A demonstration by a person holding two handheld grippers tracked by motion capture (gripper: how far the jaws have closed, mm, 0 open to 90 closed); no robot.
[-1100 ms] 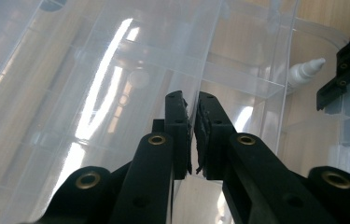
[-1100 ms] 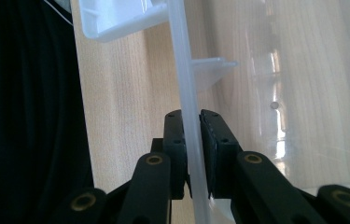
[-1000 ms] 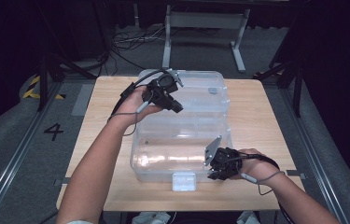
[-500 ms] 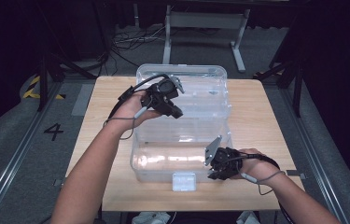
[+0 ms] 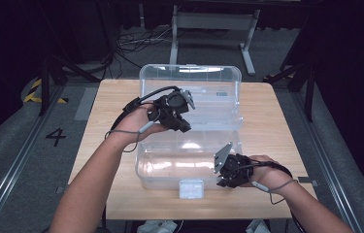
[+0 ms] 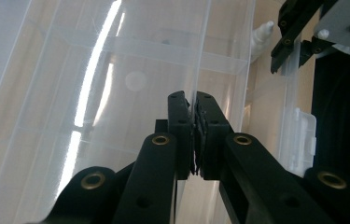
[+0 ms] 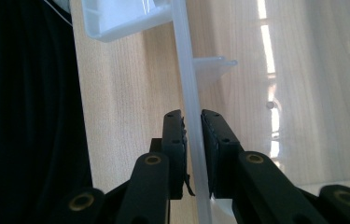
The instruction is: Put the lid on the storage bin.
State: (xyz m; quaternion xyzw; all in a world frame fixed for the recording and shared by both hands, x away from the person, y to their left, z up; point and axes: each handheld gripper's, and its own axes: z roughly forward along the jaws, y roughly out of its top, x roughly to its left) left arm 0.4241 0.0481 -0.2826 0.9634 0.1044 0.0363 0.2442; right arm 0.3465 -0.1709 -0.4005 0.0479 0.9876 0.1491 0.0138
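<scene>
A clear plastic storage box [image 5: 170, 167] sits in the middle of the wooden table [image 5: 267, 121], its hinged lid [image 5: 208, 92] raised toward the back. My left gripper [image 5: 181, 125] is over the box, shut on the lid's thin front edge [image 6: 201, 56]; in the left gripper view [image 6: 194, 100] the clear edge runs between the pads. My right gripper [image 5: 224, 174] is at the box's front right, shut on the base's rim [image 7: 184, 60], which passes between its jaws [image 7: 192, 116]. The box looks empty inside.
A white latch [image 5: 191, 188] hangs on the box's front wall near the table's front edge. Bare wood lies on both sides of the box. Cables and a metal stand [image 5: 208, 24] are on the floor behind the table.
The lid has swung further up and back with my left gripper holding its edge. My right gripper has stayed on the front rim.
</scene>
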